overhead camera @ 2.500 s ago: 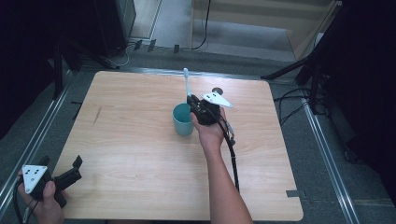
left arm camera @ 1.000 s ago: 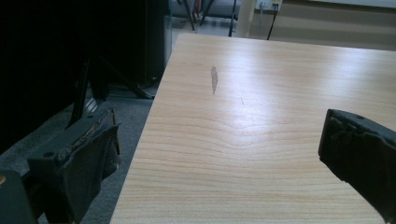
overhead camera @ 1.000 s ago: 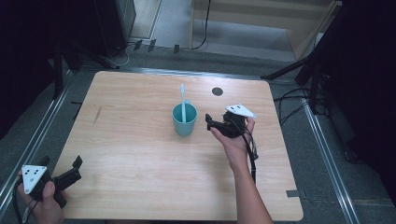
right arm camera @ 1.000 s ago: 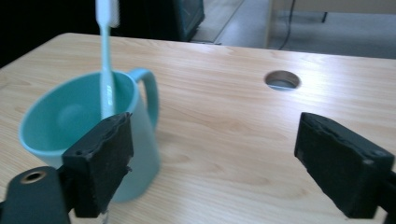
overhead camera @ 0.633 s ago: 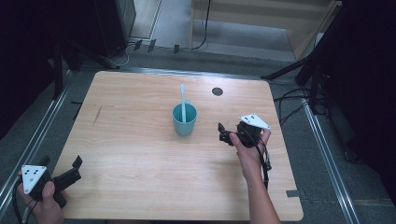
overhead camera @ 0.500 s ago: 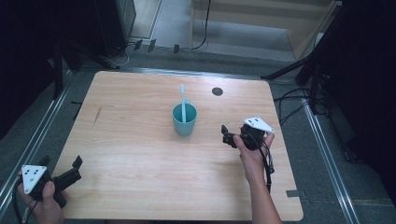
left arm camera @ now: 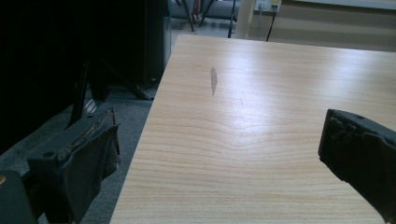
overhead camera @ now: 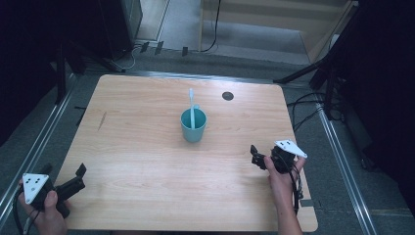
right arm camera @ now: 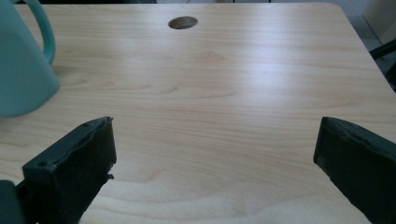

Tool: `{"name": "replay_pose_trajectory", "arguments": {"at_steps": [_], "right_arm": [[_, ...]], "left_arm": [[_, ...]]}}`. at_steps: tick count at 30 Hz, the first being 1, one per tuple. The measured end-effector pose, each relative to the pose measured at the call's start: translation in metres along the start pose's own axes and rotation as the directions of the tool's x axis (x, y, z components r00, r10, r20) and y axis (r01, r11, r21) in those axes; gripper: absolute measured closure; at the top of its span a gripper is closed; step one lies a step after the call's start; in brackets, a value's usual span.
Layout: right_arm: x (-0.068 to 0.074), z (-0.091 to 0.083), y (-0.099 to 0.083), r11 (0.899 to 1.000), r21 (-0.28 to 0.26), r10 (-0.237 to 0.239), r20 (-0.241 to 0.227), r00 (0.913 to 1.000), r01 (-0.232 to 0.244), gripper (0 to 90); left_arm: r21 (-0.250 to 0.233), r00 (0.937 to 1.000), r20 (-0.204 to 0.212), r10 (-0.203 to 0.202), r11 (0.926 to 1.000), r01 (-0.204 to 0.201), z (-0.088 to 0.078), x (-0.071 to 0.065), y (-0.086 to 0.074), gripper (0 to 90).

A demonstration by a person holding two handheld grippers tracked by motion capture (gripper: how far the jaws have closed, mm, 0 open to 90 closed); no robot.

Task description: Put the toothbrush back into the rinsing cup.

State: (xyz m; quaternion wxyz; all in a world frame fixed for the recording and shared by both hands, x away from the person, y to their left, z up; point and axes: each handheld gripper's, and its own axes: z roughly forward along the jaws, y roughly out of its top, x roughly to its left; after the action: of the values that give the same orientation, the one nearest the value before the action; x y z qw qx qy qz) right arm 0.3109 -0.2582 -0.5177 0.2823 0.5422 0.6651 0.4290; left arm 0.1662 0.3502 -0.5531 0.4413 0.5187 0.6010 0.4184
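Note:
A teal cup [overhead camera: 193,128] stands upright near the middle of the wooden table [overhead camera: 147,161]. A pale blue toothbrush-like stick [overhead camera: 192,104] leans inside it. My right gripper [overhead camera: 255,156] is open and empty over the table's right front, well clear of the cup. In the right gripper view the jaws [right arm camera: 215,140] stand wide apart over bare wood, with the cup [right arm camera: 21,70] at the far left. My left gripper [overhead camera: 78,177] is open at the front left corner. In the left gripper view its jaws [left arm camera: 219,144] span the table's left edge.
A round cable hole [overhead camera: 227,95] [right arm camera: 183,22] lies in the table behind and to the right of the cup. A dark streak [overhead camera: 102,121] [left arm camera: 213,80] marks the wood at the left. Tripod legs and cables lie on the floor around the table.
My right gripper let go of the stick, which now stands in the cup. It drew back from the cup toward the table's right front. The left gripper stayed put.

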Motion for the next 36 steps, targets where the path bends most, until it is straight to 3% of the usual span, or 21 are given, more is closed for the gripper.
{"name": "replay_pose_trajectory", "arguments": {"at_steps": [3,19,22,27,36], "right_arm": [[-0.009,-0.005,-0.008,1.000,0.004,-0.012,0.027,0.9996,0.012,0.0],[-0.060,-0.046,-0.049,0.997,-0.033,0.070,0.105,0.9920,-0.067,0.0],[-0.065,-0.055,-0.054,0.996,-0.044,0.082,0.108,0.9907,-0.078,0.0],[-0.070,-0.069,-0.059,0.997,-0.053,0.060,0.123,0.9905,-0.054,0.0],[-0.075,-0.087,-0.071,0.992,-0.099,0.094,0.093,0.9913,-0.085,0.0]], "left_arm": [[0.000,1.0000,-0.001,0.005,1.0000,-0.005,0.000,-0.001,0.000,0.0],[-0.009,0.9999,-0.006,0.011,0.9999,-0.011,-0.001,-0.001,0.000,0.0],[-0.011,0.9999,-0.007,0.010,0.9999,-0.010,-0.001,-0.001,-0.001,0.0],[-0.011,0.9999,-0.008,0.010,0.9999,-0.010,-0.001,-0.002,-0.001,0.0],[-0.017,0.9999,-0.013,0.009,0.9998,-0.009,-0.002,-0.002,-0.001,0.0]]}}
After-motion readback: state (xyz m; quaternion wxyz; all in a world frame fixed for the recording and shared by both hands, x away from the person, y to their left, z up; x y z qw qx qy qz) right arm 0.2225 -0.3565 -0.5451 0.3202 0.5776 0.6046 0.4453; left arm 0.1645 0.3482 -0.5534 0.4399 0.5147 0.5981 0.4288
